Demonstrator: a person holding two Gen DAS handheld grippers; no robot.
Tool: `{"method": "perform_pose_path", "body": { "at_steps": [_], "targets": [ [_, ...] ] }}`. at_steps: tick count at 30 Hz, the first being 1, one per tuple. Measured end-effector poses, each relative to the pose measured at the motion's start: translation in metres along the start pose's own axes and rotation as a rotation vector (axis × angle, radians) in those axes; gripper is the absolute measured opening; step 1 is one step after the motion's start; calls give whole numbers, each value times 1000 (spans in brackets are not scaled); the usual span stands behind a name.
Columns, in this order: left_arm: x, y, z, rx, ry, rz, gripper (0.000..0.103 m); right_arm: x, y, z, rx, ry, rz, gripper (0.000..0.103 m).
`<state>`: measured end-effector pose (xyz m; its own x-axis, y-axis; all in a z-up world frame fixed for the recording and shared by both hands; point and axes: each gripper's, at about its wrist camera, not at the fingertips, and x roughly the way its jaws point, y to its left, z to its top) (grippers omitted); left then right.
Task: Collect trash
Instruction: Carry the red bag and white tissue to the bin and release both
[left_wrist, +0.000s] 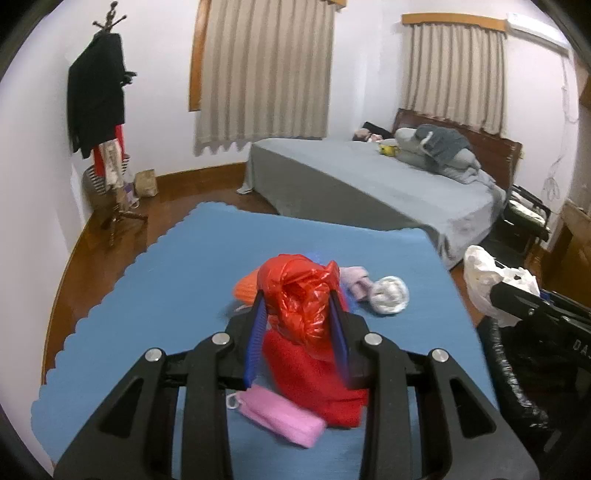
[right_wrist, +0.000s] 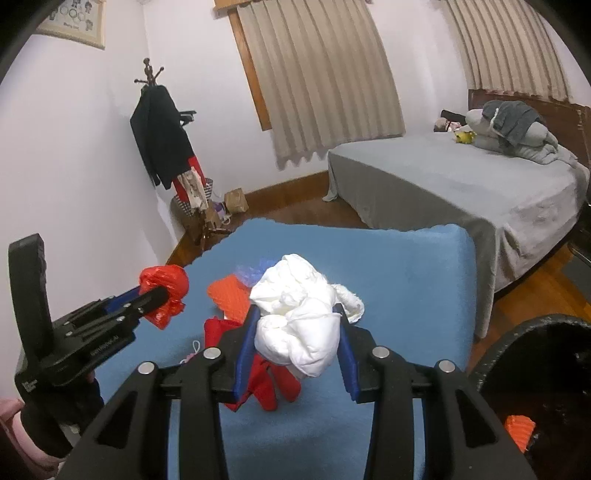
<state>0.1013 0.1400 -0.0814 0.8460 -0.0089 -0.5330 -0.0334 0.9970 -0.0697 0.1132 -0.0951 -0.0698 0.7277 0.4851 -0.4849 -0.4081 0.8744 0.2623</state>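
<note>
Left gripper (left_wrist: 299, 314) pinches a red bag (left_wrist: 301, 295), right gripper (right_wrist: 297, 332) a white bag (right_wrist: 295, 325): both look light and crushable, gripped mid-bunch.

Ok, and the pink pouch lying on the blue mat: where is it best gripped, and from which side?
Grip the pink pouch across its narrow width, coming from above. It lies flat and long on the blue mat, so the short axis is probably the graspable one. Choose the half near its white loop: the red cloth crowds the other end.
</note>
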Motion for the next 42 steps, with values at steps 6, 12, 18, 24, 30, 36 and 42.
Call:
{"method": "perform_pose_path", "body": {
  "at_steps": [6,12,18,24,30,36,42],
  "targets": [
    [-9,-27,4,30,-15,-53,31,-18,-9,-2,16,-17,-24,40],
    [-11,-55,1,56,-12,-113,31,-42,-25,-6,36,-36,-76,40],
    [-13,-96,-5,102,-11,-210,31,-72,-52,-16,72,-45,-159,40],
    [-14,-141,-16,151,-3,-301,31,-100,-89,-31,126,-44,-264,40],
    [-9,-182,-25,205,16,-386,31,-125,-121,-45,176,-45,-360,40],
    [1,-226,-33,256,46,-471,31,-144,-149,-60,222,-45,-433,40],
    [12,-254,-37,286,66,-534,31,-160,-170,-73,255,-47,-477,41]
  ]
}}
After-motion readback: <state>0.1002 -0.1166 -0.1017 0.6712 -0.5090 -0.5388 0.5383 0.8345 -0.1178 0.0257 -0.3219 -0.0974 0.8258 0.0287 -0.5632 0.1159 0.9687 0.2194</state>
